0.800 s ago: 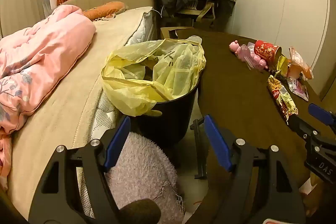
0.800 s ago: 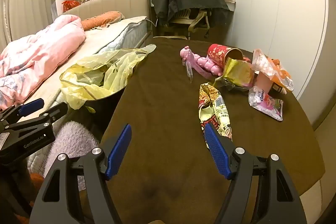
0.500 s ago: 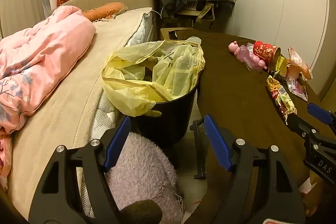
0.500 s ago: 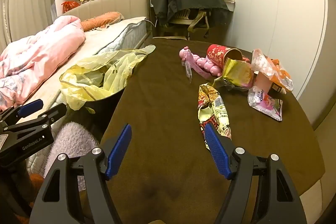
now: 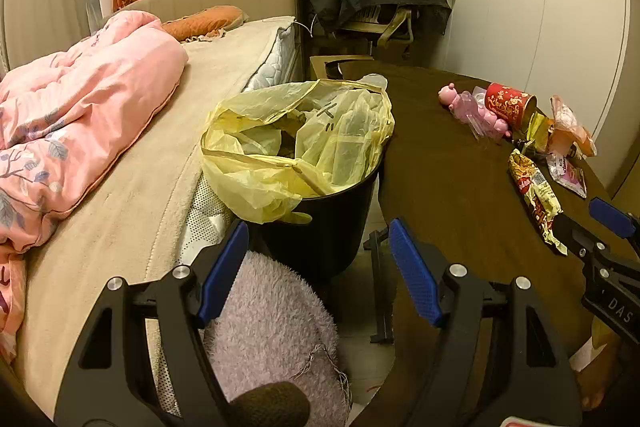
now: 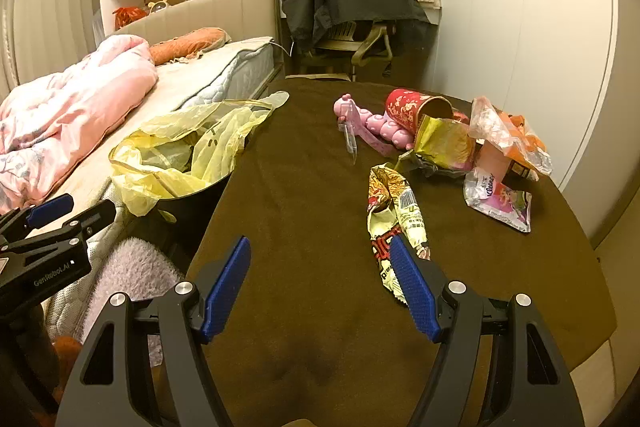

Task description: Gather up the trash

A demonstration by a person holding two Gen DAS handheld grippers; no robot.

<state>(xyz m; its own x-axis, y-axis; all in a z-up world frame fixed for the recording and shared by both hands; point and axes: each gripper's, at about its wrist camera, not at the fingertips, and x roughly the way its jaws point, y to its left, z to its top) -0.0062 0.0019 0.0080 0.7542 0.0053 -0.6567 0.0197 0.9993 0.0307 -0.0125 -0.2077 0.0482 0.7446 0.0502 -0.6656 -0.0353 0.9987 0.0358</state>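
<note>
Little has moved: the right gripper (image 6: 320, 279) has crept slightly forward over the table (image 6: 304, 227), jaws wide and empty, with the long wrapper (image 6: 394, 211) just ahead beside its right finger. More wrappers (image 6: 496, 201) lie farther ahead-right. Left gripper (image 5: 318, 259), also wide, points at the bin (image 5: 320, 223) directly ahead.

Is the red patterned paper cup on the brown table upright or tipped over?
Tipped over: the red patterned paper cup lies on its side, open mouth facing right.
</note>
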